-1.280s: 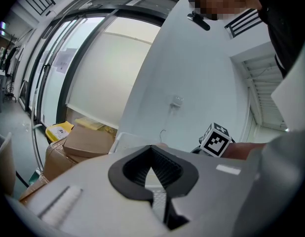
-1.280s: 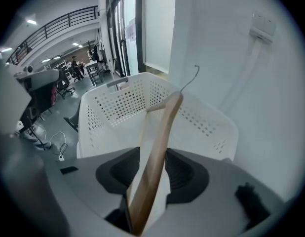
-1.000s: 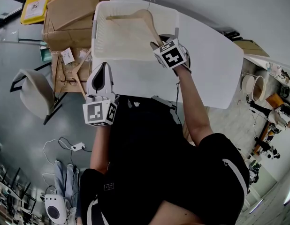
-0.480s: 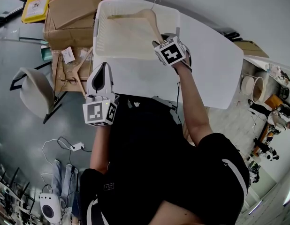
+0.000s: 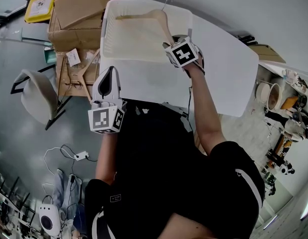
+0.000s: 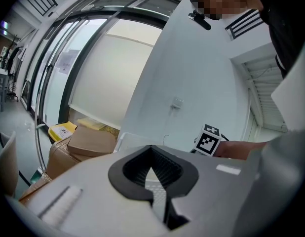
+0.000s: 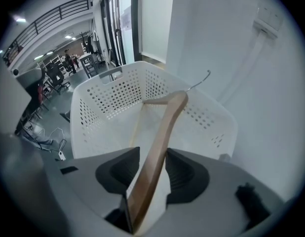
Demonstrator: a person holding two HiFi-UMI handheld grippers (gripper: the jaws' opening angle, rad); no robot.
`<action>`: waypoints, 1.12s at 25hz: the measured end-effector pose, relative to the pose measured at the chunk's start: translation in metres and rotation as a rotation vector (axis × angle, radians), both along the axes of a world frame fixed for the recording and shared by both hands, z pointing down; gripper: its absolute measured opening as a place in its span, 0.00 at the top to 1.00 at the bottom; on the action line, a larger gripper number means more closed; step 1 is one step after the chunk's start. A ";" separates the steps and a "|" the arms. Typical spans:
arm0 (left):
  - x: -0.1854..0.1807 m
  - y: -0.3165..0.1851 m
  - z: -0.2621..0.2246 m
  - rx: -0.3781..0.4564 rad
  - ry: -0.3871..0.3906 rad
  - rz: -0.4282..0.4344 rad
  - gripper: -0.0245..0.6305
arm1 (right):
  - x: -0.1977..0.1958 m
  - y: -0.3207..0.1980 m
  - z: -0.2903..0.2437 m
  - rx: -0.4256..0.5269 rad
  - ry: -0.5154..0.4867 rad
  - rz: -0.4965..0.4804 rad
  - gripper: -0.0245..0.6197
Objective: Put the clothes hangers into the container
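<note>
Wooden, pale and curved, the clothes hanger with a wire hook [image 7: 164,127] is not yet released. The right tongs [image 7: 151,176] are clamped on one of its arms, while the rest reaches out over the inside of the white perforated plastic basket [image 7: 100,105] on the white tabletop [image 5: 221,59]. No other hanger shows in the basket. What look like more hangers [image 5: 78,74] wait in a brown cardboard box, so most of the job seems left. The left tongs [image 6: 155,177] are pressed together on nothing, well apart from the basket.

Right arm reaching out, left tucked in
Right gripper [image 5: 169,43] pinches the hanger [image 5: 144,17]; left gripper [image 5: 109,74] has its fingers together, empty.
</note>
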State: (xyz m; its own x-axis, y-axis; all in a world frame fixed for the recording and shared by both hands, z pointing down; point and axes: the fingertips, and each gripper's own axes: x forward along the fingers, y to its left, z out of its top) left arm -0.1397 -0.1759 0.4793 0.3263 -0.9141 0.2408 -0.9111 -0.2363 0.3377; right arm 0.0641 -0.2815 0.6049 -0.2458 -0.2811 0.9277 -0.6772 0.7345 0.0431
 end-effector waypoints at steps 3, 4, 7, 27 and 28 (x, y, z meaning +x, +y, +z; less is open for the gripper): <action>-0.002 0.002 -0.001 0.001 -0.001 -0.003 0.95 | 0.001 0.000 -0.001 0.005 0.004 0.006 0.69; -0.002 0.003 -0.001 0.002 -0.001 -0.003 0.95 | 0.002 0.000 -0.001 0.008 0.007 0.007 0.69; -0.002 0.006 -0.001 0.005 0.001 -0.004 0.95 | 0.004 0.000 -0.004 0.022 0.006 0.013 0.69; 0.005 0.022 -0.023 0.067 -0.002 0.028 0.95 | 0.011 0.006 -0.068 0.188 -0.092 0.089 0.69; 0.006 0.023 -0.025 0.073 -0.004 0.031 0.95 | 0.011 0.007 -0.075 0.206 -0.112 0.098 0.69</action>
State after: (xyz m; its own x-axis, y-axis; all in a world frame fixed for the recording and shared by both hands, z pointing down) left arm -0.1338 -0.1524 0.4545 0.3540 -0.9188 0.1749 -0.9043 -0.2885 0.3146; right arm 0.0748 -0.2744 0.5303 -0.3063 -0.4886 0.8169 -0.7540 0.6485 0.1051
